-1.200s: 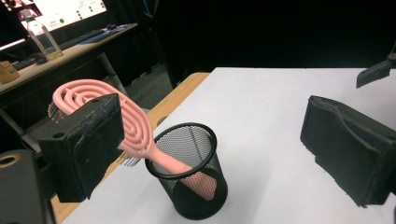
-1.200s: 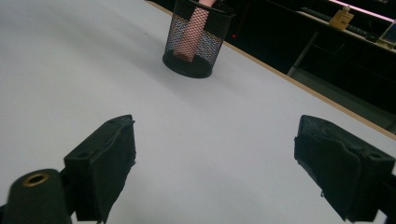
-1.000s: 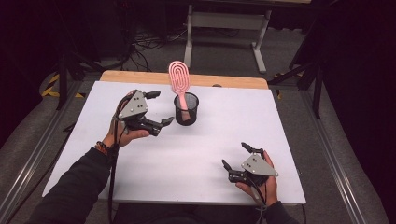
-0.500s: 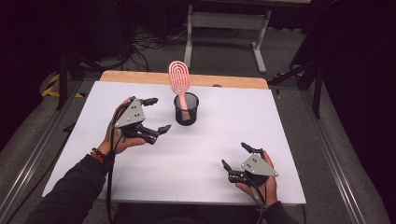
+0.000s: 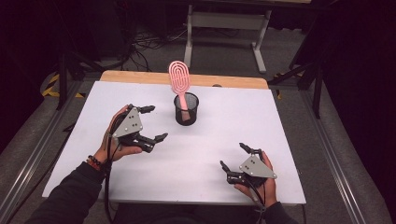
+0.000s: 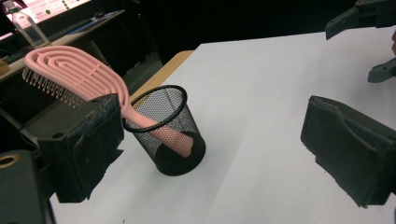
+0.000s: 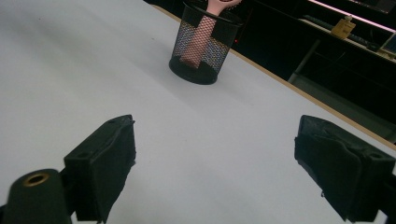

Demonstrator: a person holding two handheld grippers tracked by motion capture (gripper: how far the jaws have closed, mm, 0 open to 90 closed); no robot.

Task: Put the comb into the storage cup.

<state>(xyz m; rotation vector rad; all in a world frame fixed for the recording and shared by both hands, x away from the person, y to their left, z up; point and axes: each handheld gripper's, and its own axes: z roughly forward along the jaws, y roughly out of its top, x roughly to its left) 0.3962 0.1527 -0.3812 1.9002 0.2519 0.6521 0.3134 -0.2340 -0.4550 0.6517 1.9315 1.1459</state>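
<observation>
High view | left tool (image 5: 152, 123) gaping, empty | right tool (image 5: 232, 157) gaping | hairbrush (image 5: 180, 83) in mesh cup (image 5: 186, 109)

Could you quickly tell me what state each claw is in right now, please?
Left claw: open, holding nothing.
Right claw: open, holding nothing.

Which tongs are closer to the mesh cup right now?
Left. The left tongs sit open just left of the mesh cup; the right tongs are open near the table's front edge.

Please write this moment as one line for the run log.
left gripper: open, beside mesh cup, apart | right gripper: open, near table front edge | pink hairbrush: handle down in cup, leaning
</observation>
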